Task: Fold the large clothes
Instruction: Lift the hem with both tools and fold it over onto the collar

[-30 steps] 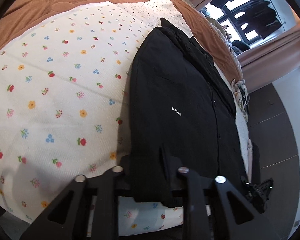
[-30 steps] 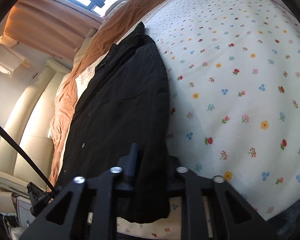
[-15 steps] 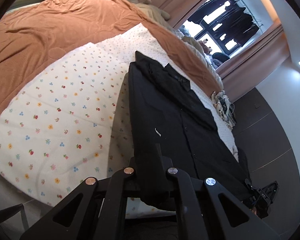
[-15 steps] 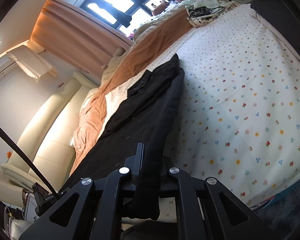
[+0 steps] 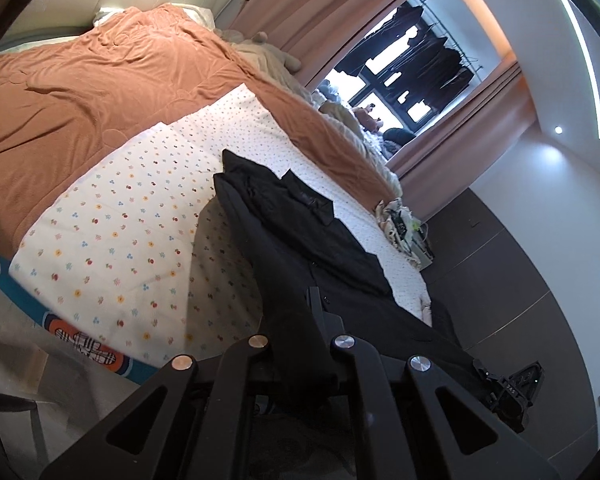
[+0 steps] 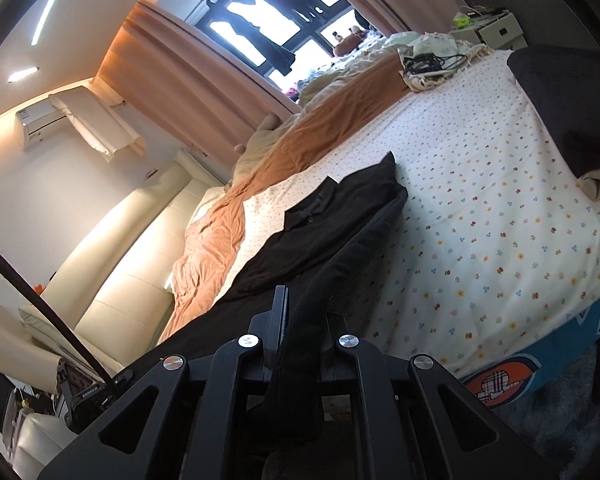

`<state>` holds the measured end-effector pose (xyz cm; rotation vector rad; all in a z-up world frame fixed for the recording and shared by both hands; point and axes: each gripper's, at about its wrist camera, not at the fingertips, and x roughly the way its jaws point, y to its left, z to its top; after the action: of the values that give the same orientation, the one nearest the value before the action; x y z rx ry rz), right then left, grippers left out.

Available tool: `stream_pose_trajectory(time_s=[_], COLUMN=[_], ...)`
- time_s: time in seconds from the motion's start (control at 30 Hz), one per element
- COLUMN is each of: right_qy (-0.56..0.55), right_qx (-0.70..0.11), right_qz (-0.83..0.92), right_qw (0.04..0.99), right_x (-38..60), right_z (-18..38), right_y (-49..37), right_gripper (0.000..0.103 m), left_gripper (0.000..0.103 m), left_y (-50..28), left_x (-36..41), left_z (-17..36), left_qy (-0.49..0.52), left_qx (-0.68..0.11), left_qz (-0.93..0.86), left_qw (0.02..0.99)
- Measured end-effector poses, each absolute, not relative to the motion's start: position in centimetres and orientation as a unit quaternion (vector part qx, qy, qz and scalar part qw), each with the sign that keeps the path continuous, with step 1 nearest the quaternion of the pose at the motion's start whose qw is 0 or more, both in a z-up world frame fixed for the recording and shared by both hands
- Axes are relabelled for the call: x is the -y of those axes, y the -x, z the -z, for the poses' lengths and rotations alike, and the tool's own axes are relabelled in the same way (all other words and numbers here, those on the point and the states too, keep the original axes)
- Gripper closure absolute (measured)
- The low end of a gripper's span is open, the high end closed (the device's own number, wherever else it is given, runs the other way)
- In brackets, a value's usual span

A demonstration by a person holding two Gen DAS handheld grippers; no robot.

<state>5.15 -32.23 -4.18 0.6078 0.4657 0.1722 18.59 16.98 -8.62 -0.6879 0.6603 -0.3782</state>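
Note:
A long black buttoned garment lies lengthwise on the flower-print sheet, collar end far from me. Its near hem is raised off the bed. My left gripper is shut on one bottom corner of the hem, the cloth bunched between its fingers. My right gripper is shut on the other bottom corner of the same black garment, which stretches taut away from the jaws. The other gripper's body shows at the left view's lower right.
An orange-brown blanket covers the far half of the bed. A bundle of cloth and cables sits at the sheet's far corner, a dark cushion at the right. Curtains and a window stand behind; a cream padded headboard is on the left.
Both grippers have risen and pulled back from the bed, lifting the garment's hem with them. Much more of the room and the bed's edge now shows.

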Motion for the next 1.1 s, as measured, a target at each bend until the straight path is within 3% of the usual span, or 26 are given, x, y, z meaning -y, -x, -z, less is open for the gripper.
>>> stream_pose_trajectory(time_s=[0.57,1.1], right_qy=[-0.264,-0.274], right_qx=[-0.152,-0.144], right_qz=[-0.120,-0.104], right_qw=[0.945,0.945], right_x=[32.7,34.8], right_z=[-2.5,-2.8], right_y=[2.7,-4.7], right_gripper=[0.097,0.097], left_gripper=[0.097,0.097], left_y=[-10.8,-18.9], left_x=[-19.5,-17.1], left_z=[-0.4,-3.9], left_qy=[0.354,0.337], left_qx=[-0.209,-0.190], left_qz=[0.231,0.217], left_qw=[0.882,0.896])
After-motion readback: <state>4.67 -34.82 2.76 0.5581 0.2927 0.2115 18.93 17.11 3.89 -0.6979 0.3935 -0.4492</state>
